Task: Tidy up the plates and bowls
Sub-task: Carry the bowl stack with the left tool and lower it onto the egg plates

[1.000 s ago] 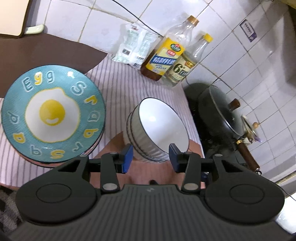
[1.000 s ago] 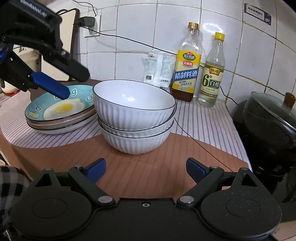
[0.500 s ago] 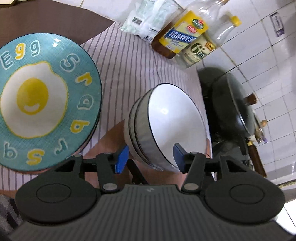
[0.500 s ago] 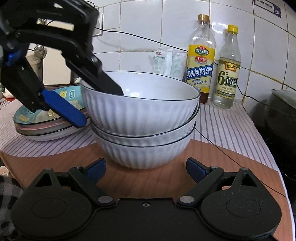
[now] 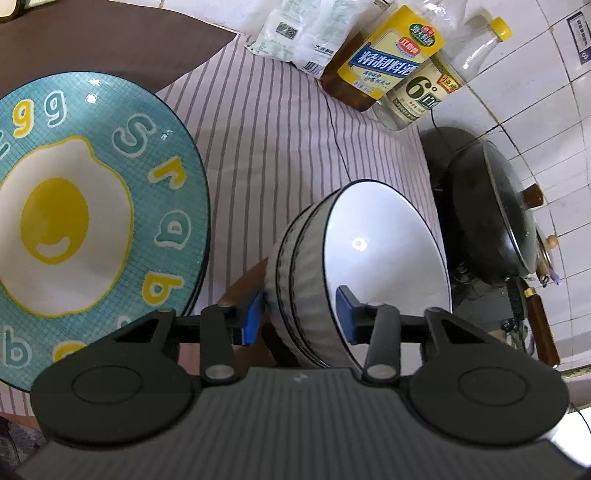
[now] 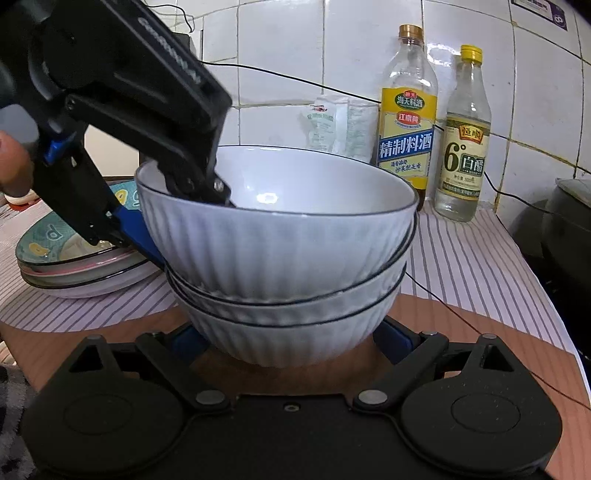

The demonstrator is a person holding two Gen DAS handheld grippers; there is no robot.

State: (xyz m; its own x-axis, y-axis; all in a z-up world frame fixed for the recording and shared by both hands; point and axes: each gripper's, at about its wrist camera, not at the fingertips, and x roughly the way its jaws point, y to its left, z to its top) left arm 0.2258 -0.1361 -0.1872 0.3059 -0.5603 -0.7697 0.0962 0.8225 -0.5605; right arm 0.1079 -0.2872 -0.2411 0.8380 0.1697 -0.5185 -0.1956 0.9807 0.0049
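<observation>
Three white ribbed bowls (image 6: pixel 280 258) sit nested in a stack (image 5: pixel 306 288) on the counter. My left gripper (image 5: pixel 301 314) is open and straddles the stack's near rim, one finger inside the top bowl and one outside against the wall. My right gripper (image 6: pixel 291 341) is open, its blue fingertips on either side of the bottom bowl's base. A stack of plates topped by a blue egg-pattern plate (image 5: pixel 85 221) lies left of the bowls; it also shows in the right wrist view (image 6: pixel 74 258).
Two bottles, cooking wine (image 6: pixel 406 122) and vinegar (image 6: pixel 463 147), stand at the tiled back wall with white packets (image 5: pixel 299 33). A black lidded wok (image 5: pixel 491 210) sits right of the bowls. A thin black cable (image 5: pixel 336 136) crosses the striped mat.
Both grippers have moved in on the bowl stack. The left one has come down over the rim; the right one has closed the distance to the bottom bowl.
</observation>
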